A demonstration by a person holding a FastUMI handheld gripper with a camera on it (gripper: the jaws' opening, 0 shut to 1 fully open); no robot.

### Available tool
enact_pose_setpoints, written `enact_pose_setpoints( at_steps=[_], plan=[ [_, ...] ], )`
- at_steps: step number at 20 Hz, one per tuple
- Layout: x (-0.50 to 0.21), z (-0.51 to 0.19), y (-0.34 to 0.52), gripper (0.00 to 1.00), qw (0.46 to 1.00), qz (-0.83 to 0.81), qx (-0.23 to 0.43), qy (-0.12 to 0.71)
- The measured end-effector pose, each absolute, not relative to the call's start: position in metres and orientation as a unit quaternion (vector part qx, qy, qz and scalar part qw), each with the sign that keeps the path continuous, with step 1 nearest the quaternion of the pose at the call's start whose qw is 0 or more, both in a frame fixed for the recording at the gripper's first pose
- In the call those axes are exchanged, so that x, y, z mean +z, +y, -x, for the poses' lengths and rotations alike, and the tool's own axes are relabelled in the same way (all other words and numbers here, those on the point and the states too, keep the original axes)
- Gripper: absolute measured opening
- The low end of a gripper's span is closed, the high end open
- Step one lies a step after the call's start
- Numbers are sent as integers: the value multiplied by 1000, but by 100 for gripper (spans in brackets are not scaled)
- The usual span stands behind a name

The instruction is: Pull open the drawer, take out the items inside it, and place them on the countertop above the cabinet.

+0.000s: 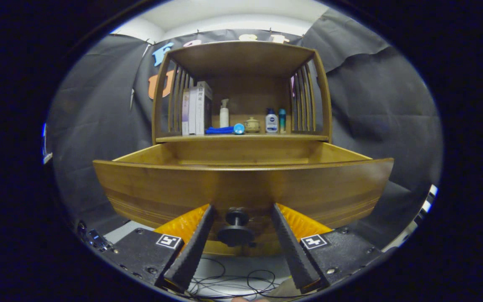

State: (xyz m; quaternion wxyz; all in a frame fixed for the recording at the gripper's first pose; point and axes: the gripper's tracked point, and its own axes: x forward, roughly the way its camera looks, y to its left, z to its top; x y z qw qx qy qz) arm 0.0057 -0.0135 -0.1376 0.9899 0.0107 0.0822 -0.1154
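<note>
The wooden drawer [241, 184] stands pulled out of the cabinet toward me, and its curved front panel hides whatever lies inside. A dark round knob [236, 228] sticks out of the front panel. My gripper [241, 208] is open, with one finger on each side of the knob and a gap between each finger and it. The fingertips [207, 212] sit close to the drawer front. Above and behind the drawer runs the wooden countertop [300, 137] under a slatted shelf frame.
On the countertop stand a few books [197, 110], a white pump bottle [224, 114], a blue cloth [219, 130], a small lidded pot [252, 124] and two small bottles [276, 121]. Thin cables [233, 281] lie on the floor below the fingers.
</note>
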Motion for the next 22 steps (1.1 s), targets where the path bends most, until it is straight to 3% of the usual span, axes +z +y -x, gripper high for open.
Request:
enact_pose_setpoints(
  at_steps=[22],
  plan=[
    [-121,-100,-20,92,990,-25,-107,93]
  ],
)
